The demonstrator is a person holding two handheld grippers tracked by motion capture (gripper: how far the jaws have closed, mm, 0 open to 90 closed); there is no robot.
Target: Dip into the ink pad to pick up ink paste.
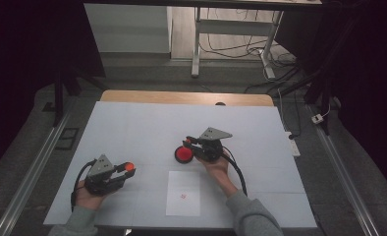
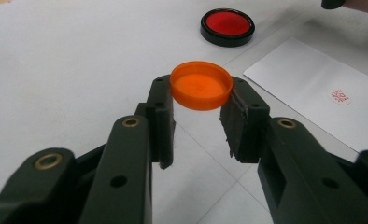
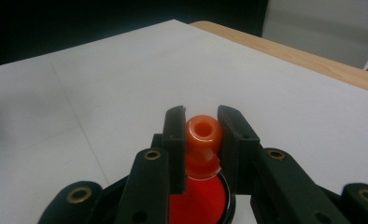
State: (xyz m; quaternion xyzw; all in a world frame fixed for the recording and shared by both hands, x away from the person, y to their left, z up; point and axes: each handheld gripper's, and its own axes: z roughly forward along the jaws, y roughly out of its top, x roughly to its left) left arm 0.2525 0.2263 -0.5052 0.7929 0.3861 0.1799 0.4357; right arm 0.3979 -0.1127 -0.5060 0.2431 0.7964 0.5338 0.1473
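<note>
My left gripper [image 2: 198,112] has its jaws closed on an orange cap [image 2: 201,85], gripped by its rim at the fingertips and lying roughly level, open side up. In the high view that gripper [image 1: 127,172] sits near the table's [image 1: 132,128] front left, cap [image 1: 129,167] at its tip.

My right gripper [image 3: 201,140] has its jaws closed narrowly on the orange handle of a stamp [image 3: 203,135], pads pressing both sides. The stamp stands upright, its lower end over the red ink pad [image 3: 196,205]; whether it touches the ink I cannot tell. In the high view this gripper [image 1: 190,143] is just beside the pad [image 1: 183,155], near the table's middle.

A white sheet [image 1: 183,193] lies in front of the pad, between my hands. It bears a small round red imprint [image 2: 340,96]; its characters are too small to read. No brand or other writing is legible.
</note>
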